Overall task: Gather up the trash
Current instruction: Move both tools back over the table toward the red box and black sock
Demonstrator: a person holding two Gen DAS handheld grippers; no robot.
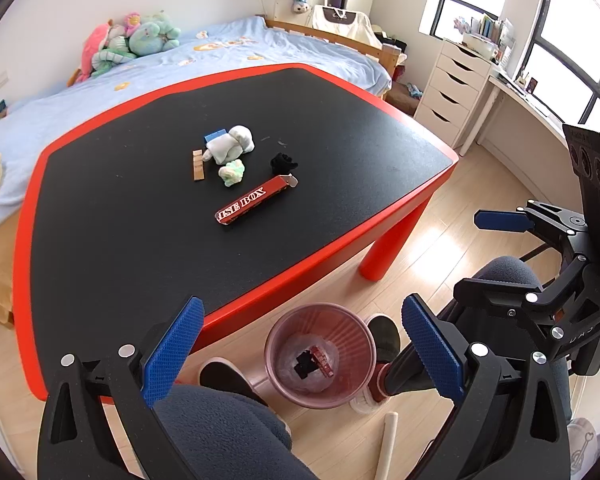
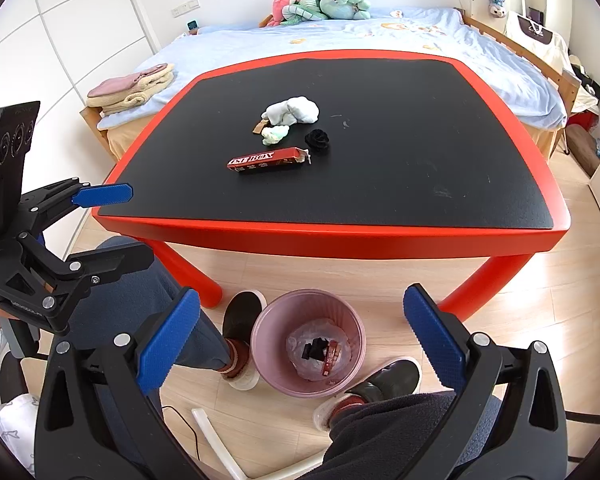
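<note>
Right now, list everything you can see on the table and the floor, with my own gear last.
table: one, red rim, black top, in front of the bed
box: one, red, long, near table middle, one end open
white wad: one, behind the box
green wad: one, pale green, in front of the white wad
black wad: one, right of the green wad
wooden piece: one, tan, left of the white wad
blue block: one, behind the white wad
bin: one, pink, on the floor between the feet, holding black and red scraps
left gripper: one, black with blue pads, open
right gripper: one, same, open
</note>
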